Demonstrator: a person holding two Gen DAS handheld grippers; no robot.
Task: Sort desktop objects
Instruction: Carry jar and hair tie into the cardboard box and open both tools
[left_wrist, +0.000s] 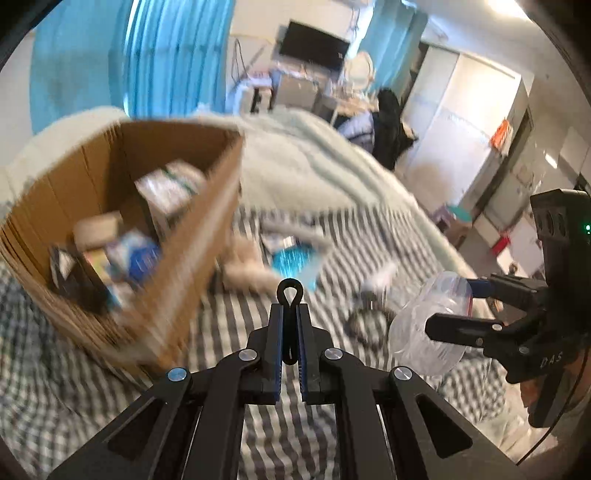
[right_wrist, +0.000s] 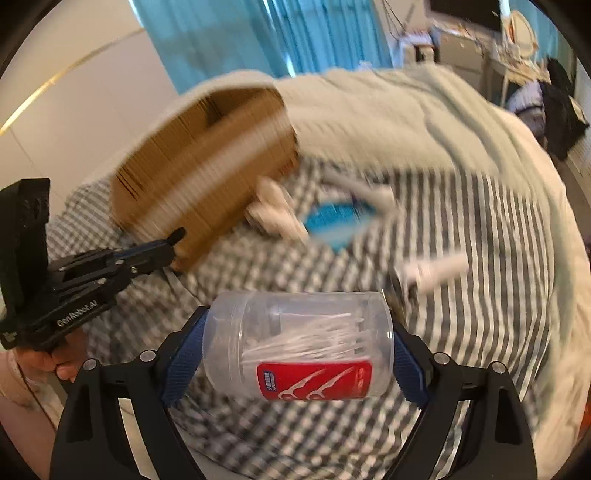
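The right hand-held gripper (right_wrist: 297, 354) clamps a clear jar (right_wrist: 295, 343) of white floss picks with a red label, lying sideways above the checked bed (right_wrist: 498, 258) beside the cardboard box (right_wrist: 199, 184). The left hand-held gripper (left_wrist: 290, 310) pinches a thin black loop (left_wrist: 290, 293). Only its view shows the box's open top and the packets inside.

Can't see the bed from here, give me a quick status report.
Left gripper shut on a thin black loop. Right gripper shut on clear floss-pick jar, held off the bed. Cardboard box ahead, part-filled. Path looks clear.
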